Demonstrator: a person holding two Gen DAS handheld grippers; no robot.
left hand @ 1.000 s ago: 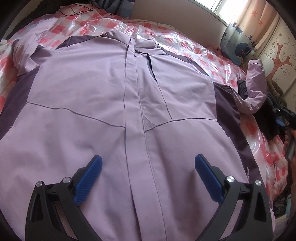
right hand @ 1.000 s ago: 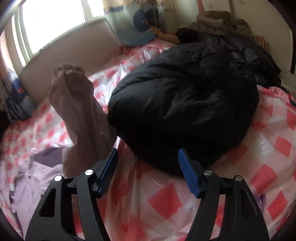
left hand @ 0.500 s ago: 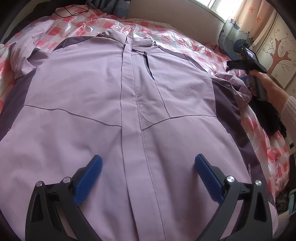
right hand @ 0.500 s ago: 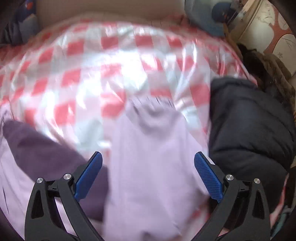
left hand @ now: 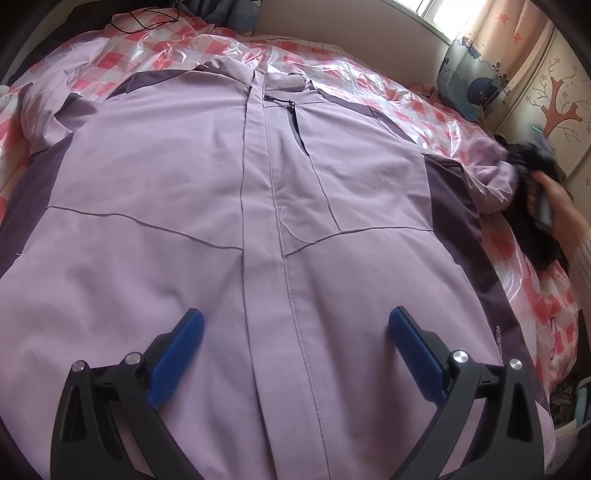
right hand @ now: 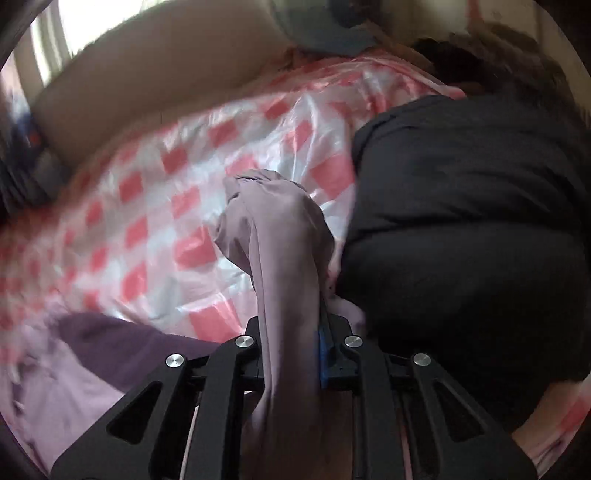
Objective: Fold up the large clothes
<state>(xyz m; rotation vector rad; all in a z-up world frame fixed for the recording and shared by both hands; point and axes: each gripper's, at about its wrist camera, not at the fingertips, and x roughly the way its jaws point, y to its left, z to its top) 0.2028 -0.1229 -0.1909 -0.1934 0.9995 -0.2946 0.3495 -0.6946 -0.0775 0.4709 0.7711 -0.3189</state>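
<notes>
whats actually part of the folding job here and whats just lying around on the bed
Part of the job:
- lilac jacket, spread front up
- its sleeve, clamped in the right gripper, whose jaws have just closed
- left gripper, open above the jacket

Just lying about:
- black padded coat
- blue cushion
- black cable
- checked plastic cover

Our left gripper [left hand: 293,334] has black, triangle-cutout arms with silver screw heads and ribbed blue pads [left hand: 177,350]. Our right gripper [right hand: 291,354] matches it, a blue pad edge showing beside its screws. Our hand [left hand: 557,206] wears a pale ribbed sleeve [left hand: 581,266].
</notes>
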